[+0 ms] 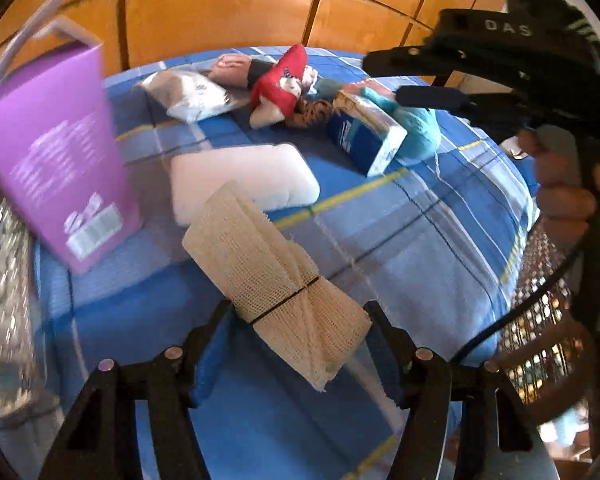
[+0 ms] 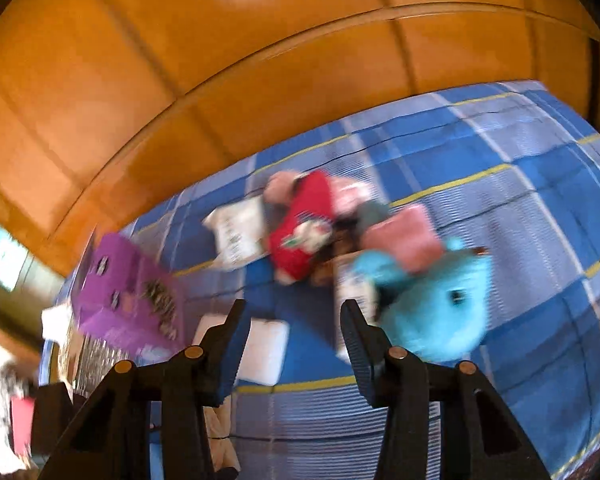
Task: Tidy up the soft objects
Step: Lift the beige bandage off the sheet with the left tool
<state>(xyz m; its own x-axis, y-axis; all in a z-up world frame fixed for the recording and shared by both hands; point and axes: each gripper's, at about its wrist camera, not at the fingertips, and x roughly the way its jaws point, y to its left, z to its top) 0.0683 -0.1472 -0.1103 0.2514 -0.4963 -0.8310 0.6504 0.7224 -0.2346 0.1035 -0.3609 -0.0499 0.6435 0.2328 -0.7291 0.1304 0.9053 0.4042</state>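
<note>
We've got the left gripper [image 1: 300,344] clamped on a banded gauze roll [image 1: 272,280], likely lifted off the blue plaid bedspread [image 1: 412,240] for sorting; our right gripper [image 2: 292,344] hangs part-open and empty. Beyond lie a white foam pad [image 1: 252,176], purple box [image 1: 60,152], tissue pack [image 1: 364,136], teal plush [image 2: 440,304] and red-shirted doll [image 1: 284,84]. Right view's blurred; the pile's bottom items are unreadable.
</note>
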